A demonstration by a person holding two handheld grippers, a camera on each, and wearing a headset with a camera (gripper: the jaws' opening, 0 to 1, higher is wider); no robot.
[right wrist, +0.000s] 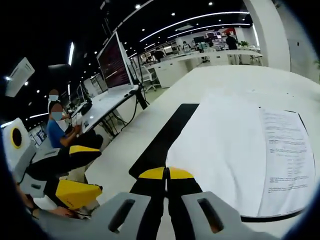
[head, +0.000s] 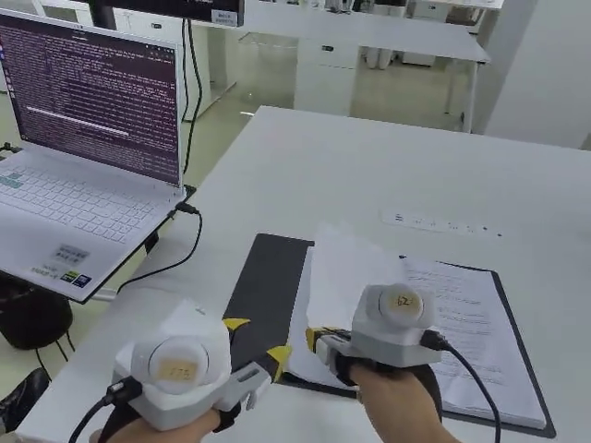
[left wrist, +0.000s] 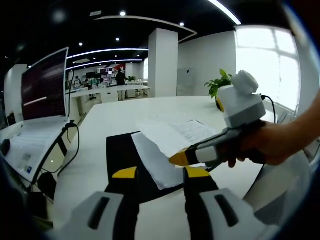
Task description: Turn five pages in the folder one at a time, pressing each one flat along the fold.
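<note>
Up close, the left gripper (head: 257, 340) hung over the near left corner of the folder (head: 266, 286). Its yellow-tipped jaws were spread apart with nothing between them. The right gripper (head: 316, 338) sat just beside it, jaws pinched together on the lower edge of a white page (head: 349, 263), and a hand (head: 399, 406) was wrapped round its grip.

The page stood lifted off the stack, curling upward near the spine, and the face that showed was blank.

The folder was black and lay open and flat at the near side of a white table (head: 351, 166). Its left cover was bare. The right half held the stack of sheets, and the printed sheet (head: 476, 323) on top carried lines of text too small to read.

Farther back on the table, a white power strip (head: 441, 223) lay well apart from the folder's far edge.

Off to the left stood an open laptop (head: 83, 157), its screen packed with rows of text. A black cable (head: 175, 258) was plugged in at its right side and drooped down.

More white desks (head: 369, 37) stood at the back of the room.
</note>
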